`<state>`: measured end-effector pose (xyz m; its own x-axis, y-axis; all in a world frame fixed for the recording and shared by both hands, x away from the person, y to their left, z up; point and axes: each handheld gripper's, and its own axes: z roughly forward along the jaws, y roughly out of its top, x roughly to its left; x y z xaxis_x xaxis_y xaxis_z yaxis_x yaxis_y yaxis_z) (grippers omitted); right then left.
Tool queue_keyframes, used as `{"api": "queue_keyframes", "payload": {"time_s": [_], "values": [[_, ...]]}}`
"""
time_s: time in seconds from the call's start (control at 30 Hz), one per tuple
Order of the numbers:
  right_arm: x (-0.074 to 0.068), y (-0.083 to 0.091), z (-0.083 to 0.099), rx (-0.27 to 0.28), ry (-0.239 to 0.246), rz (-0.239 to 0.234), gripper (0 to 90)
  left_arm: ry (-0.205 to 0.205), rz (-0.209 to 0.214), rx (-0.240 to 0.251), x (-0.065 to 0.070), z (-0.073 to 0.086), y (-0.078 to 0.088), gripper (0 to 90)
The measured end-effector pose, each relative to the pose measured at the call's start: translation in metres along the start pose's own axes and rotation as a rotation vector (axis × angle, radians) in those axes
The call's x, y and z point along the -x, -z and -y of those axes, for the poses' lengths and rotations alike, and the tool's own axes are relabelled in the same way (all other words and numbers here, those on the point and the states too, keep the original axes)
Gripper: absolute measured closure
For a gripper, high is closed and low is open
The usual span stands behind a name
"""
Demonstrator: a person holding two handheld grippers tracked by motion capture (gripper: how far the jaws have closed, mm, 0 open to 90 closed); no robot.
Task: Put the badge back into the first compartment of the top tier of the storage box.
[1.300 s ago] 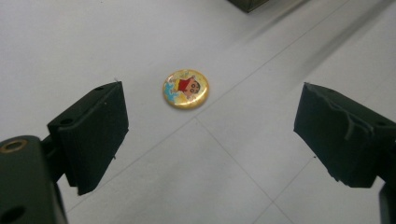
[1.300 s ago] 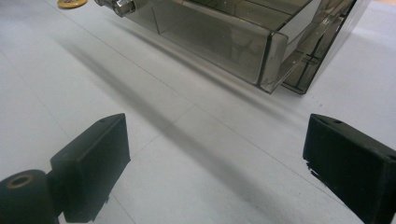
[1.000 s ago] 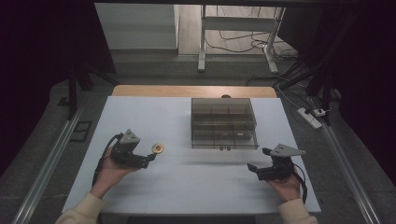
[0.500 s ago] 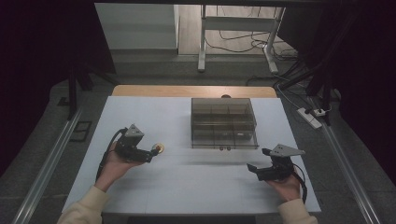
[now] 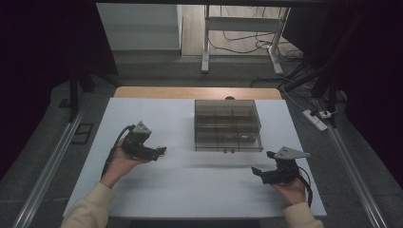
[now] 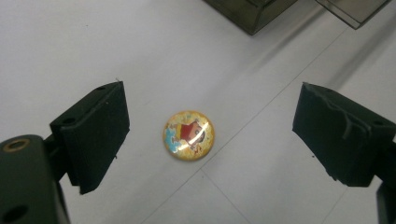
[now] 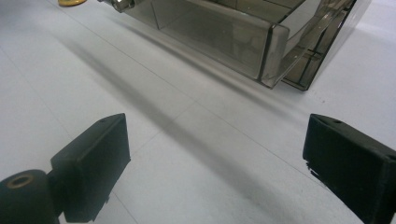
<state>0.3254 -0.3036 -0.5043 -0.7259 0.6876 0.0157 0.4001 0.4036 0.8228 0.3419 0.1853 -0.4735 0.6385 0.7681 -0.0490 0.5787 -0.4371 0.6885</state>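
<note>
A: Start near the bottom of the high view. What is closest?

B: The right hand-held gripper (image 5: 260,173), at lower right over the white desk (image 5: 199,190), jaws spread wide and holding nothing. In its own view bare desk lies between the jaws.

A: And the left one?

B: The left hand-held gripper (image 5: 160,152) sits left of centre, also wide apart. In the left gripper view a round, glossy badge (image 6: 188,135) with a red, blue and yellow cartoon print lies flat on the desk at mid-frame, between the two jaws, touching neither.

A: What is farther back?

B: A smoky clear plastic drawer organizer (image 5: 227,125) stands upper centre of the desk, well apart from both grippers. In the right gripper view one drawer (image 7: 219,32) stands pulled out at the top of the frame.
</note>
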Motion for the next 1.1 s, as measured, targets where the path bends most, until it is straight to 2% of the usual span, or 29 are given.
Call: {"api": "queue_keyframes", "payload": {"time_s": [0.2,0.37,0.57,1.1], "values": [[0.0,0.0,0.0,0.001,-0.001,-0.002,7.0,-0.017,0.015,-0.017,0.001,-0.012,-0.009,11.1],[0.0,-0.001,0.0,-0.002,0.0,-0.003,7.0,-0.027,0.011,-0.041,0.0,-0.018,-0.018,11.1],[0.0,0.0,0.001,-0.001,0.001,-0.003,7.0,-0.032,-0.003,-0.081,-0.005,-0.015,-0.025,11.1],[-0.001,-0.001,0.001,-0.002,0.004,-0.003,7.3,-0.002,0.015,-0.143,-0.013,-0.008,-0.039,11.3]]}}
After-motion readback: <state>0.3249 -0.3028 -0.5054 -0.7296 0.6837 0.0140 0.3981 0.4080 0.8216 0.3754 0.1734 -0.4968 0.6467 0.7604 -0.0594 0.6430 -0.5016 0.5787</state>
